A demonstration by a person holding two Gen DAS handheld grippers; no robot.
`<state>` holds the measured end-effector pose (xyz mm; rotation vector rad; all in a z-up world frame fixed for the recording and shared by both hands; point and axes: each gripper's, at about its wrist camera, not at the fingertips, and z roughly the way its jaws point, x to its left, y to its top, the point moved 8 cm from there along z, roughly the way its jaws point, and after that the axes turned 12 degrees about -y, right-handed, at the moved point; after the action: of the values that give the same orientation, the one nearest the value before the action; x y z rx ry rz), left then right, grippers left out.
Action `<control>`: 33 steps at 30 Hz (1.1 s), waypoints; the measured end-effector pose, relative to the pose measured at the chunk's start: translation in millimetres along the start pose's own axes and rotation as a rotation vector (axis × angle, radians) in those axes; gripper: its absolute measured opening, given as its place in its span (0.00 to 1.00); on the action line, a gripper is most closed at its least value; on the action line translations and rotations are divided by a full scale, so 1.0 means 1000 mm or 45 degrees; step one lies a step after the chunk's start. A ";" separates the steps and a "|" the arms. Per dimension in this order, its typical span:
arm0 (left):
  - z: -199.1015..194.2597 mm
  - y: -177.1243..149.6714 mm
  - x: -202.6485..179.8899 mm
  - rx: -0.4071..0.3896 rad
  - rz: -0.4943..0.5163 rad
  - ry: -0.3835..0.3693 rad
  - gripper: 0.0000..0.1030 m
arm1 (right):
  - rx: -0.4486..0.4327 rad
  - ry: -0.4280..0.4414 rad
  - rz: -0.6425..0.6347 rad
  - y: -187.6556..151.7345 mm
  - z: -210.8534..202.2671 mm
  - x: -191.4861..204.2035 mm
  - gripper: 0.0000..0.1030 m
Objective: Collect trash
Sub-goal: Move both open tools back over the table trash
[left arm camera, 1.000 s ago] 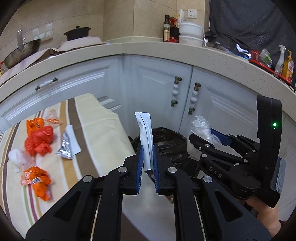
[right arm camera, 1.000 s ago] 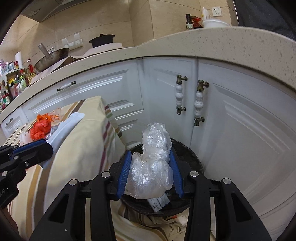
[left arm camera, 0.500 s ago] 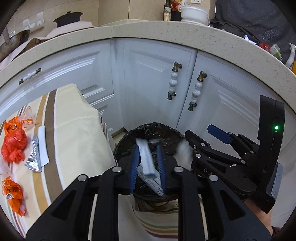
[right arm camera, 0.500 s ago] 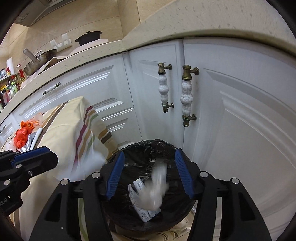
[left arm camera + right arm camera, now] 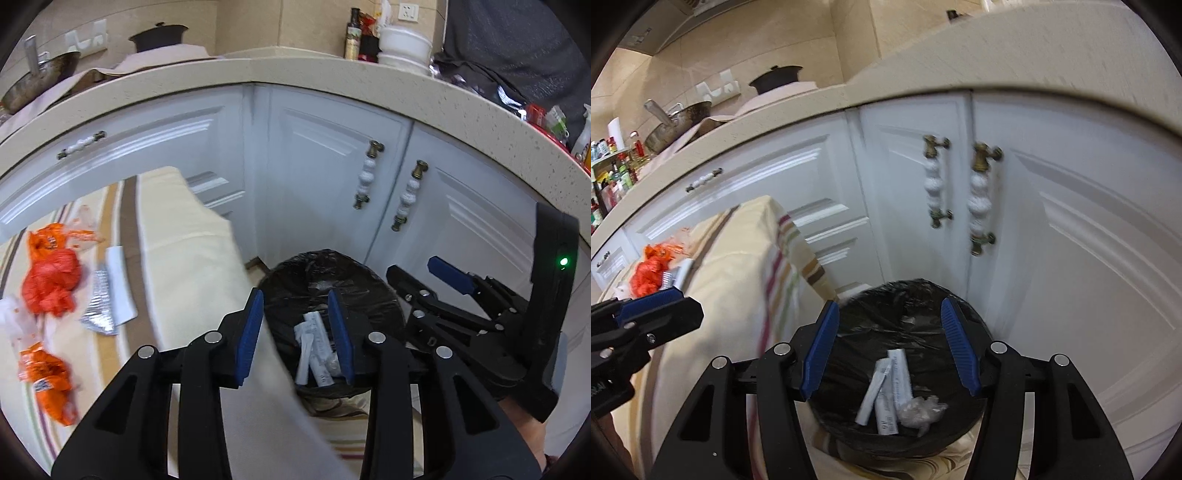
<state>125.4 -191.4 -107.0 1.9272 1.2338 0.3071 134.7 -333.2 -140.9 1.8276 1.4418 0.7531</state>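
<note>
A black-lined trash bin (image 5: 332, 269) (image 5: 916, 295) stands on the floor by the white cabinets. White wrappers (image 5: 314, 343) (image 5: 890, 387) and a crumpled clear plastic bag (image 5: 921, 408) lie inside it. My left gripper (image 5: 295, 332) is open and empty above the bin. My right gripper (image 5: 890, 347) is open and empty above the bin too, and shows at the right of the left wrist view (image 5: 450, 280). On the striped tablecloth (image 5: 177, 266) lie orange bags (image 5: 48, 280), an orange wrapper (image 5: 48, 380), a foil wrapper (image 5: 98, 308) and a white packet (image 5: 118, 288).
White cabinet doors with beaded handles (image 5: 364, 181) stand right behind the bin. The countertop (image 5: 295, 74) above holds a wok, a pot, bottles and bowls. The table edge (image 5: 775, 258) hangs just left of the bin.
Both grippers opened over the bin. The white wrapper left my left gripper and the clear plastic bag left my right gripper; both now lie in the bin.
</note>
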 end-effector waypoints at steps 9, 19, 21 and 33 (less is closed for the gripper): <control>-0.061 -0.016 0.066 -0.062 -0.088 0.148 0.34 | -0.040 0.118 -0.072 0.006 -0.033 0.065 0.55; -0.130 -0.050 0.150 -0.098 -0.227 0.354 0.35 | -0.065 0.194 -0.284 0.001 -0.063 0.150 0.55; -0.142 -0.059 0.168 -0.099 -0.260 0.392 0.35 | -0.089 0.190 -0.314 0.002 -0.071 0.159 0.55; -0.187 -0.089 0.220 -0.133 -0.383 0.489 0.35 | -0.030 0.363 -0.336 -0.013 -0.089 0.225 0.55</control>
<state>67.8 104.8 -98.5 1.6090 1.6980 0.5885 106.6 -97.9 -91.1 1.5151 1.8048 0.9158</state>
